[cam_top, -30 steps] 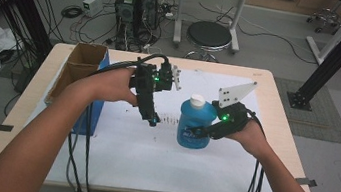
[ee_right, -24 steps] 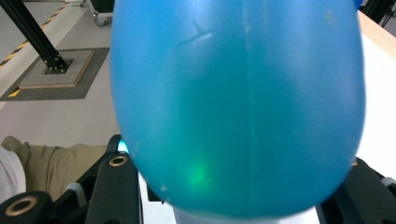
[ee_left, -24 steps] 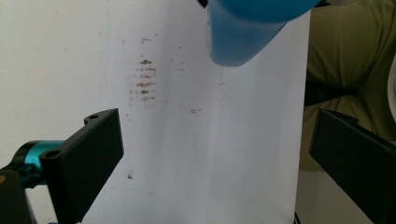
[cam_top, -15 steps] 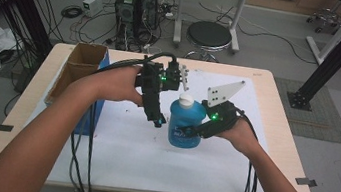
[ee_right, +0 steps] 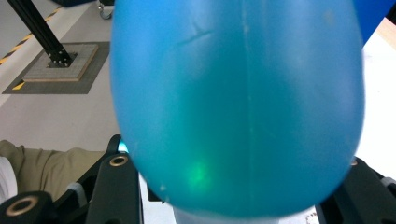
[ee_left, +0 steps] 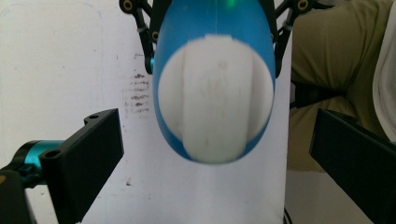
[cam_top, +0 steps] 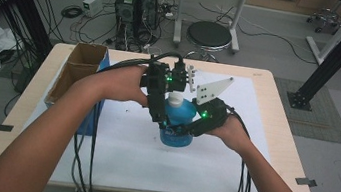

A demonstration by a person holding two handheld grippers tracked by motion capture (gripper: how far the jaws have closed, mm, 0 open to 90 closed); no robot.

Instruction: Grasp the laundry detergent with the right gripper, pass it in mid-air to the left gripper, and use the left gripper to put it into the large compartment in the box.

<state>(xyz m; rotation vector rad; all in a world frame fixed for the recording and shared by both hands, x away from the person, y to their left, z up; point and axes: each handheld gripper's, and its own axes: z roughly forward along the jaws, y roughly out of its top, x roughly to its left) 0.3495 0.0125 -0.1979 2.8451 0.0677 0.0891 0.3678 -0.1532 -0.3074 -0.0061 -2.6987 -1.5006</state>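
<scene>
Shifted leftward, right tool (cam_top: 181, 128) clamps blue bottle (cam_top: 178, 122); left tool (ee_left: 215, 154) gapes over its white cap (ee_left: 215, 100).

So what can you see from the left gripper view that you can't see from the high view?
The left gripper view looks straight down on the white cap, with the left gripper open, its jaws standing apart on either side of it, and rusty smudges on the white sheet. The high view takes in the cardboard box, the round stool and both forearms. Both show the blue bottle held by the right gripper.
</scene>
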